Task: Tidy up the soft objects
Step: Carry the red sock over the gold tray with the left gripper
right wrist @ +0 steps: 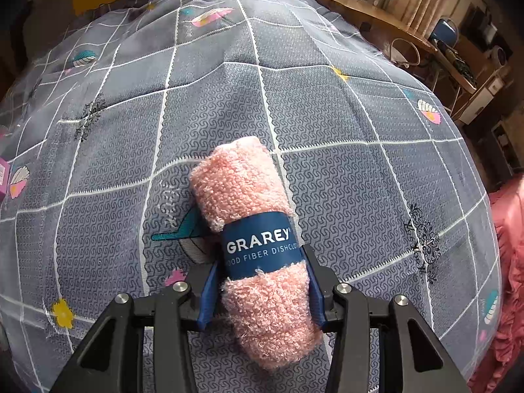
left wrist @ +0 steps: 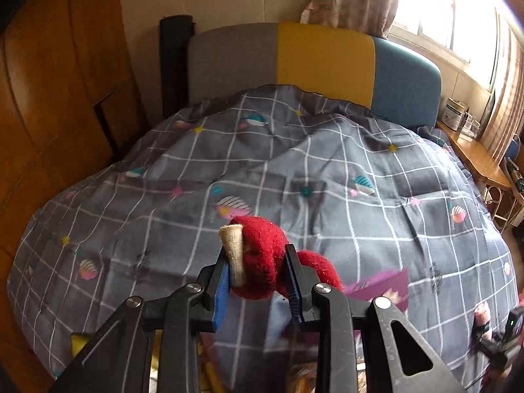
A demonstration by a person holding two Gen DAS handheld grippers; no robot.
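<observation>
My left gripper [left wrist: 258, 262] is shut on a red plush toy [left wrist: 262, 252] with a beige knitted tip [left wrist: 233, 249], and holds it up above the grey checked bedspread [left wrist: 294, 163]. In the right wrist view my right gripper [right wrist: 262, 278] is shut on a rolled pink fluffy dishcloth [right wrist: 242, 180] with a dark blue paper band [right wrist: 258, 245]. The roll sticks out forward past the fingers, just over the bedspread [right wrist: 327, 98]. At the right edge of the left wrist view the other gripper [left wrist: 501, 337] shows, with a bit of pink cloth [left wrist: 482, 312] beside it.
A purple card or box [left wrist: 380, 283] lies on the bedspread near the red toy. A grey, yellow and blue headboard [left wrist: 321, 62] stands at the far end. A wooden wardrobe [left wrist: 59, 98] is on the left, a cluttered wooden shelf [left wrist: 475, 154] under the window on the right. Pink ruffled fabric [right wrist: 511, 262] lies at the bed's right edge.
</observation>
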